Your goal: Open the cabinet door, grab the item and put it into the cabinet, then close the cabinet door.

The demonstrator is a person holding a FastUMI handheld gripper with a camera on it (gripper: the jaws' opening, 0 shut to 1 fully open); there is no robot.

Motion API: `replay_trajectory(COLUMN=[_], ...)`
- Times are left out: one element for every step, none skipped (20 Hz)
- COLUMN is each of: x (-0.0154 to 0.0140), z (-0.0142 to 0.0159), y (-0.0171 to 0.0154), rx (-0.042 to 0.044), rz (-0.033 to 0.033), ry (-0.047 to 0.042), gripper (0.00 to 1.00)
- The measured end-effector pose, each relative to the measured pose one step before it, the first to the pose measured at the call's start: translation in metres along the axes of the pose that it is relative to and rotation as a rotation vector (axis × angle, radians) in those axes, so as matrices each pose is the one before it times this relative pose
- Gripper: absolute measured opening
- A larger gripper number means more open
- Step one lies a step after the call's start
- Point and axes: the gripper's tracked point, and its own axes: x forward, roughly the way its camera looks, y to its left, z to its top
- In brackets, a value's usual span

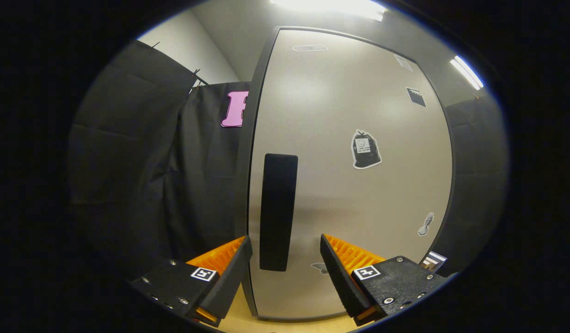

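so, looking along the fingers in the gripper view, you are facing the cabinet door [358, 194], which is sitting flush in its dark frame, so by my reading the very first step is not yet done. your gripper [285, 259] is hovering with its jaws released and wide apart, holding nothing, and the dark vertical handle [278, 212] is lining up in the gap between the fingers [229, 273], just ahead of them; whether the tips are touching the door face is hard to tell. a few stickers [365, 149] are showing on the door panel, and the pale wooden surface [248, 319] is lying under the cabinet's foot. the item you are meant to grab is somewhere outside what you are looking at, so i cannot tell you where it is lying. everything seems to be waiting ahead: pulling the door open, fetching the item, placing it inside, closing up.
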Motion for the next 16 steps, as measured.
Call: replay_trajectory(x=[0.00322,0.00206,0.00218,0.00136,0.00075,0.0002,0.00102,0.00118,0.0008,-0.00042,-0.00127,-0.00047,-0.00119,0.00013,-0.00075,-0.00098], z=[-0.00187,-0.001,-0.00206,-0.00018,-0.00163,-0.00068,-0.00087,-0.00025,-0.0006,0.00078,-0.00092,0.00062,-0.00074,0.00024,-0.00004,-0.00021], y=[0.00155,0.00208,0.0006,-0.00053,-0.00021,-0.0002,0.00318,0.00424,0.00201,-0.00066,-0.00002,0.00038,0.00172,0.00009,-0.00067,0.00026], rx=[-0.00228,0.00124,0.00123,0.00426,0.00446,0.00333,0.00877,0.00924,0.00083,0.00283,0.01033,0.01143,0.00042,-0.00766,-0.00273,0.00401], rz=[0.00486,0.00764,0.00152,0.00198,-0.00071,0.00126,0.01522,0.01718,0.00465,0.00029,0.00481,0.00835,0.01029,0.01015,0.01002,0.0093], ry=[0.00371,0.00345,0.00408,0.00207,0.00241,0.00279,0.00193,0.00259,0.00481,0.001,0.00401,0.00349,0.00222,0.00319,0.00195,0.00206], gripper=[0.89,0.85,0.83,0.75,0.73,0.65,0.6,0.55,0.49,0.38,0.37,0.35,0.33,0.32,0.31,0.3])
